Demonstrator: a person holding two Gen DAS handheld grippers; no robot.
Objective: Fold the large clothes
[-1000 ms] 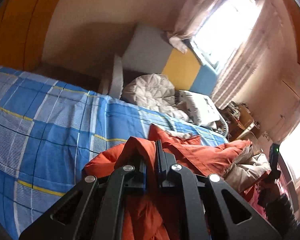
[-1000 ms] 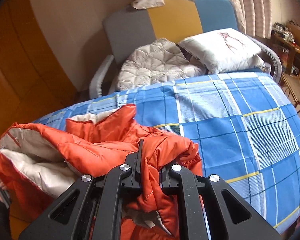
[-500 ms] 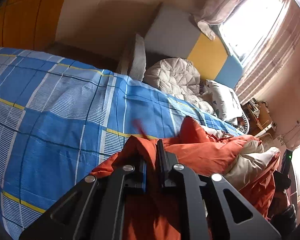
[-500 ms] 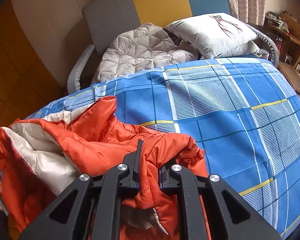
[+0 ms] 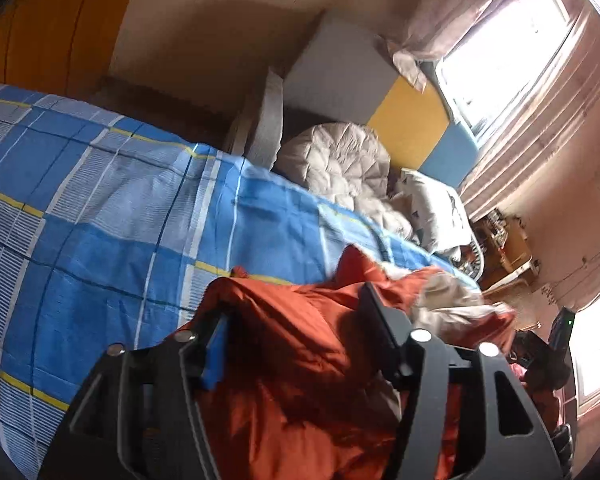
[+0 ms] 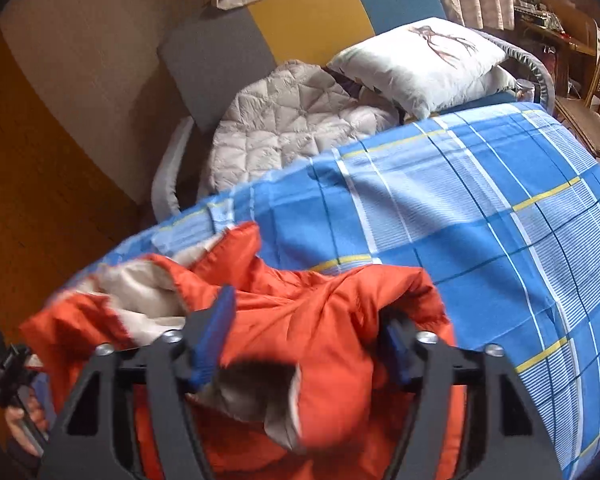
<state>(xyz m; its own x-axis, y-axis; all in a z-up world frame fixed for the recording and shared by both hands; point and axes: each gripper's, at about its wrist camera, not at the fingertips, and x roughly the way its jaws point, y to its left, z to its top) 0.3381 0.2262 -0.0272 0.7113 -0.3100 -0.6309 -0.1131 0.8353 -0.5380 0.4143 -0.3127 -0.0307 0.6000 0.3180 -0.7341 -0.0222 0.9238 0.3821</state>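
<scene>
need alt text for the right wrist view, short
The right gripper, whose jaws have just been opening, stands open around a bunched orange padded jacket with beige lining on a blue checked bedsheet. Behind lie a beige quilted blanket and a white pillow.

Orange jacket (image 6: 300,312), beige lining; blue plaid bedsheet (image 6: 480,208), yellow-white lines; grey-yellow-blue headboard (image 6: 300,12).

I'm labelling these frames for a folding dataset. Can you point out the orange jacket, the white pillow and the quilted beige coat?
orange jacket (image 6: 324,316): right wrist view, outer shell.
white pillow (image 6: 416,64): right wrist view, printed face.
quilted beige coat (image 6: 284,128): right wrist view, stitched back.
</scene>
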